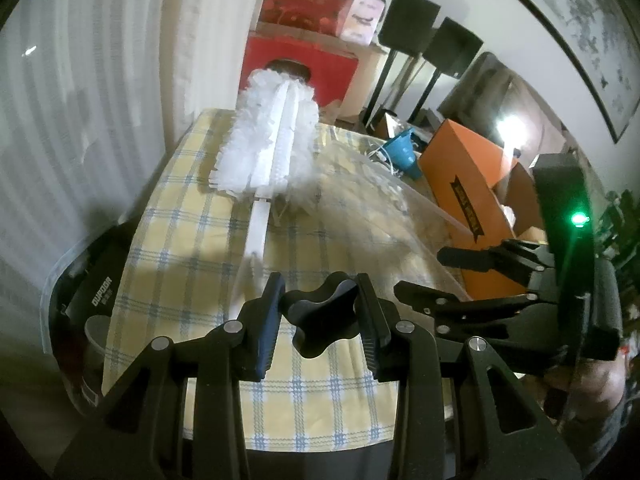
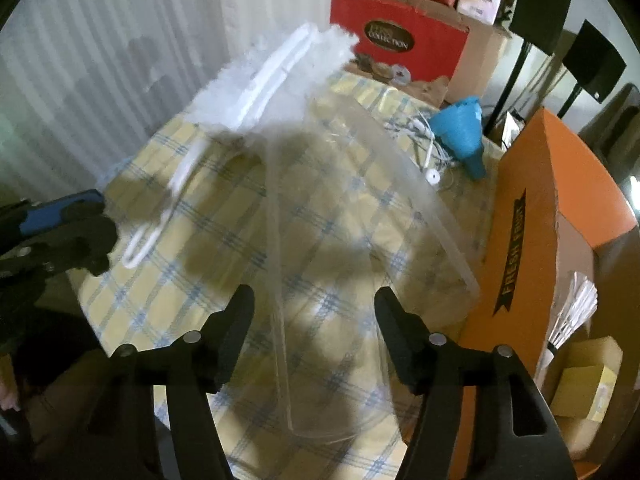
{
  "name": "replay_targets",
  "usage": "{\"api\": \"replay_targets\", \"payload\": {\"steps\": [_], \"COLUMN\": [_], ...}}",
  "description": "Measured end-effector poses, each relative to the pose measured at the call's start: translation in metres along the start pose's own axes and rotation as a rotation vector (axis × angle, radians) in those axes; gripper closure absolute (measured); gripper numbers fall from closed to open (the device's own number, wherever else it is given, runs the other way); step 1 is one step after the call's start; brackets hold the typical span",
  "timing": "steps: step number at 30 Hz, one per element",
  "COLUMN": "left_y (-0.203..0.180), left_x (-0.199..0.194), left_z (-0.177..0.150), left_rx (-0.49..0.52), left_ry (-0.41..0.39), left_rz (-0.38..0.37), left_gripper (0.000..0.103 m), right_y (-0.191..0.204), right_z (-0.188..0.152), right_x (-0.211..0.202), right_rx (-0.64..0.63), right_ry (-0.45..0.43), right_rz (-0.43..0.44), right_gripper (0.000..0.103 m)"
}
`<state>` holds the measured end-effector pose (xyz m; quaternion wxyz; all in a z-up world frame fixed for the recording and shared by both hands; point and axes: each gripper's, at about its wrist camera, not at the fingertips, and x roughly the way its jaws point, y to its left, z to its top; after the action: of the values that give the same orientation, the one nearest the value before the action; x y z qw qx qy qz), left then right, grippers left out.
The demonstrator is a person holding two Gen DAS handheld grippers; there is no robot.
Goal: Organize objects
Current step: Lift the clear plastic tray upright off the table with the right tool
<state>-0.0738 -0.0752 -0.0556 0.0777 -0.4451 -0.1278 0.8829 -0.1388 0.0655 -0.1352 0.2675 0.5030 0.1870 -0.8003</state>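
A surface (image 1: 208,264) covered in a yellow-and-blue checked cloth is shown filling most of both wrist views, and everything else is placed against it. An orange carton (image 2: 532,248) printed "FRESH FRUIT" is seen standing at the surface's right edge, with red gift boxes (image 2: 396,40) stacked beyond its far end beside a pale curtain (image 1: 80,120). A clear plastic container (image 2: 360,208) is seen lying on the right half of the surface, its rim close to the carton; its exact shape cannot be told through the transparent walls. A white feathery duster (image 1: 268,140) is shown raised above the left half of the surface, its fluffy head toward the far end and its white handle running back toward the near edge, blurred in the right wrist view. A blue funnel (image 2: 464,132) is seen lying on its side at the far right corner of the surface, just beside a tangle of white earphone cable (image 2: 424,148). The left gripper (image 1: 320,316) is shown over the near edge of the surface with its fingers drawn in around the duster's dark lobed handle end, pinching it. The right gripper (image 2: 314,332) is seen with its fingers spread wide and nothing between them, held above the near part of the clear container.
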Motion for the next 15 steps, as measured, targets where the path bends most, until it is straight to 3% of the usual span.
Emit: {"api": "replay_targets", "payload": {"steps": [3, 10, 12, 14, 15], "left_y": [0.0, -0.001, -0.001, -0.001, -0.002], "left_x": [0.001, 0.003, 0.004, 0.005, 0.005], "left_z": [0.001, 0.0, -0.001, -0.001, -0.002], "left_rx": [-0.004, 0.0, -0.002, -0.002, -0.002], "left_ry": [0.0, 0.005, 0.009, 0.011, 0.011], "left_rz": [0.001, -0.001, -0.003, -0.005, -0.006], "left_gripper": [0.07, 0.07, 0.07, 0.07, 0.07], "right_y": [-0.002, -0.007, -0.01, -0.012, -0.013], "right_z": [0.0, -0.001, -0.002, -0.004, -0.005], "right_x": [0.004, 0.011, 0.015, 0.022, 0.024], "right_rx": [0.01, 0.034, 0.05, 0.061, 0.067], "right_ry": [0.014, 0.034, 0.044, 0.061, 0.065], "right_rz": [0.016, 0.022, 0.043, 0.061, 0.069], "right_gripper": [0.039, 0.025, 0.027, 0.042, 0.042]}}
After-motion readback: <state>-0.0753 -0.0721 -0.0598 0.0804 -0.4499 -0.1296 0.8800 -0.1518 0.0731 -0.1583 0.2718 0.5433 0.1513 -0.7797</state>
